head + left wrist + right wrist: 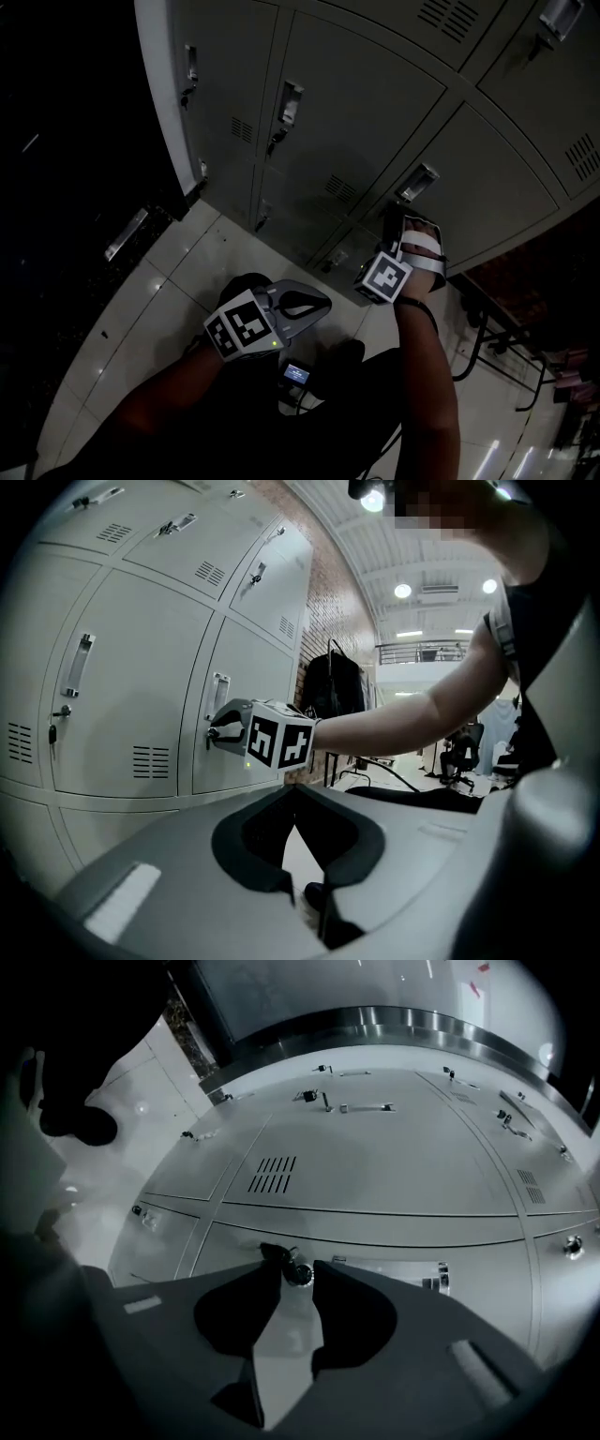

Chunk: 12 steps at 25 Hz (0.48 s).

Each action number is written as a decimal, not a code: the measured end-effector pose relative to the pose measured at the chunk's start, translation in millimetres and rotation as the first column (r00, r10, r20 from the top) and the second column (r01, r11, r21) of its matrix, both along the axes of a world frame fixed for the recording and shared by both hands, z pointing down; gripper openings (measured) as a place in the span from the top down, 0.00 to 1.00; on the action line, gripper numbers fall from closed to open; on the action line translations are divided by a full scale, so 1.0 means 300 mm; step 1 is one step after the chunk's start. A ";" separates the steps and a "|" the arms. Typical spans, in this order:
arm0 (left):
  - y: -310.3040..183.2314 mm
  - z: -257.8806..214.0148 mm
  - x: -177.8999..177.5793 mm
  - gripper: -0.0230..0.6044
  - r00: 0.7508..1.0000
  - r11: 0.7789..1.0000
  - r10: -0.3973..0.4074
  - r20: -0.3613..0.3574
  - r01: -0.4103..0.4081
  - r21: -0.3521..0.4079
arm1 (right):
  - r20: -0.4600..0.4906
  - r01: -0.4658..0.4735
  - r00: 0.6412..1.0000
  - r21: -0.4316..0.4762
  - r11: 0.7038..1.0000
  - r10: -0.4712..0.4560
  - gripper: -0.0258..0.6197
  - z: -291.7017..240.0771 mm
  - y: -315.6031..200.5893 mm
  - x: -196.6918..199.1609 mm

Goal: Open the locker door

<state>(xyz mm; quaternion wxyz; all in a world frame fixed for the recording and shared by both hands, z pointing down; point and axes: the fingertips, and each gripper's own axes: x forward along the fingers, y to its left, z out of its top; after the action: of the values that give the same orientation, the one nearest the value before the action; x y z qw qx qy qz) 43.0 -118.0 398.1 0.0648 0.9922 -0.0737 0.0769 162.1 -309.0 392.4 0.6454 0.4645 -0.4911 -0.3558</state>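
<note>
The grey locker door (487, 178) with a recessed handle (417, 181) stands shut in the head view. My right gripper (394, 222) reaches up to it just below that handle. In the right gripper view its jaws stand apart, with the door's small round lock (298, 1273) between the tips, and the handle (439, 1277) lies to the right. The left gripper view shows the right gripper (220, 733) at the door's lock under the handle (217, 697). My left gripper (323, 305) hangs low, away from the lockers, tips together and empty (292, 791).
More shut lockers (347, 112) surround the door in a bank of grey doors. A tiled floor (159, 309) lies below, with a dark wall at the left. A small lit device (297, 374) sits near the person's feet. Chairs (459, 757) and hanging coats (330, 682) stand beyond.
</note>
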 end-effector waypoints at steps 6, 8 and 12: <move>-0.002 -0.002 -0.007 0.94 1.000 1.000 0.001 -0.006 -0.001 -0.004 | -0.081 0.001 0.997 0.009 1.000 -0.001 0.89 0.023 -0.028 -0.015; -0.004 -0.001 -0.006 0.94 1.000 1.000 0.000 -0.006 0.000 -0.005 | -0.068 -0.011 0.998 0.016 1.000 0.012 0.90 0.026 -0.029 -0.013; -0.003 0.001 -0.004 0.94 1.000 1.000 -0.001 -0.002 0.001 -0.002 | 0.123 -0.059 0.991 0.049 0.997 0.053 0.90 0.019 -0.026 -0.002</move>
<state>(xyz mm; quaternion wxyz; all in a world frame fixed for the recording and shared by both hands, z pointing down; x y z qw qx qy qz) 41.9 -118.8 398.4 0.0661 0.9922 -0.0740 0.0757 161.3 -316.8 398.0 0.6116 0.5157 -0.5068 -0.3213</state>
